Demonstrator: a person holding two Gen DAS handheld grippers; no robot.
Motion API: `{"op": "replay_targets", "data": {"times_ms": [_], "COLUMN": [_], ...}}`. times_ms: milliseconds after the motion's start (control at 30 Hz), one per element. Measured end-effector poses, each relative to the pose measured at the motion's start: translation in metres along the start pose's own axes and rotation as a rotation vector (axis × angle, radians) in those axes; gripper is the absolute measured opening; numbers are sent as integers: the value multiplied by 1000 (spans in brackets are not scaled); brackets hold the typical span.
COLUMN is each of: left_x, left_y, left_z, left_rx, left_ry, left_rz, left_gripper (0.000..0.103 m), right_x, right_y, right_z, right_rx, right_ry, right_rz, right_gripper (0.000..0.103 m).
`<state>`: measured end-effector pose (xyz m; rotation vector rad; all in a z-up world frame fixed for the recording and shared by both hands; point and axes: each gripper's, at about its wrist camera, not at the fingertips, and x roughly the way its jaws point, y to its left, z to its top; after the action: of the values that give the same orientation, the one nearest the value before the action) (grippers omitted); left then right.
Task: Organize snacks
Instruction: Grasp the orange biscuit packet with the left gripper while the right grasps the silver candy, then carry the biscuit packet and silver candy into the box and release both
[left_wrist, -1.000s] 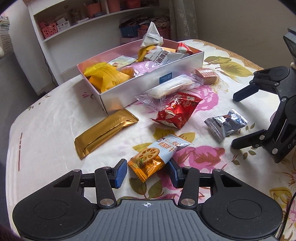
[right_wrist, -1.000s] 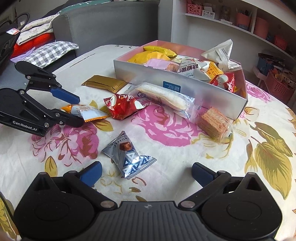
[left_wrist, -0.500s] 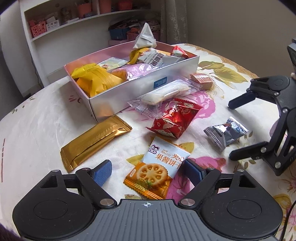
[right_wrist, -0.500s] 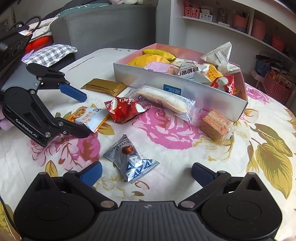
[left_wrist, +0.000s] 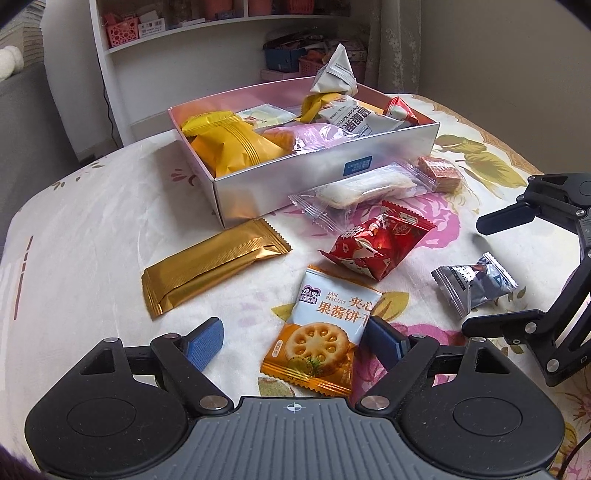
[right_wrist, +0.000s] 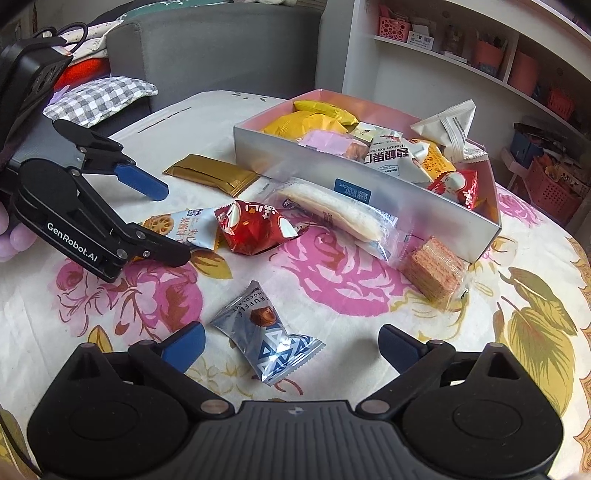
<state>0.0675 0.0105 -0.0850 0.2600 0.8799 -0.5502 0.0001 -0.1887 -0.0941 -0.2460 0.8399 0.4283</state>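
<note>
The silver-blue foil chocolate truffle packet (right_wrist: 266, 336) lay flat on the flower-print table (right_wrist: 517, 332), between your right gripper (right_wrist: 291, 345) jaws, which were closing but not yet touching it. The orange-and-white jam biscuit packet (left_wrist: 325, 332) lay loose between your left gripper (left_wrist: 293, 338) jaws, standing wide, nothing gripped. The silver cardboard box (left_wrist: 325, 173), already part-filled with snacks, sat well beyond both. To pinch the truffle well, you should have centred the jaws on its puffy middle, not the crimped end, and kept low so the foil didn't slide out. The red crinkly packet (left_wrist: 376, 243), gold foil bar (left_wrist: 210, 266), clear-wrapped white cake (right_wrist: 332, 214) and wafer block (right_wrist: 434, 267) waited outside the box.
</note>
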Motion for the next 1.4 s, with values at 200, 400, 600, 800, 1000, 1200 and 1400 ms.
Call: {"op": "replay_targets", "data": {"times_ms": [200,400,600,800,1000,1200,1400], "left_x": [-2,-6,-7,-11,-18,-33,-47], "left_y": [-4,-11,-13,-12,-8,-1,6], "left_z": [1,5,8,12,16,21,31], "left_rx": [12,21,-9,-38,-77,-129,-179], "left_ry": [2,9,22,32,41,17,-35], "left_rz": [-17,-30,-32,-43,-56,-64,-75], "left_gripper": [76,49,38,36,36,36,36], "right_x": [-2,-4,-7,-8,-12,-22,-29], "right_y": [8,16,21,18,10,-2,-20], "right_z": [4,7,8,10,14,23,36], "right_rx": [-23,-43,-52,-34,14,95,223], "right_ry": [-5,1,8,26,13,-20,-62], "right_rz": [26,66,89,100,100,105,93], "right_gripper": [64,41,28,25,25,25,25]}}
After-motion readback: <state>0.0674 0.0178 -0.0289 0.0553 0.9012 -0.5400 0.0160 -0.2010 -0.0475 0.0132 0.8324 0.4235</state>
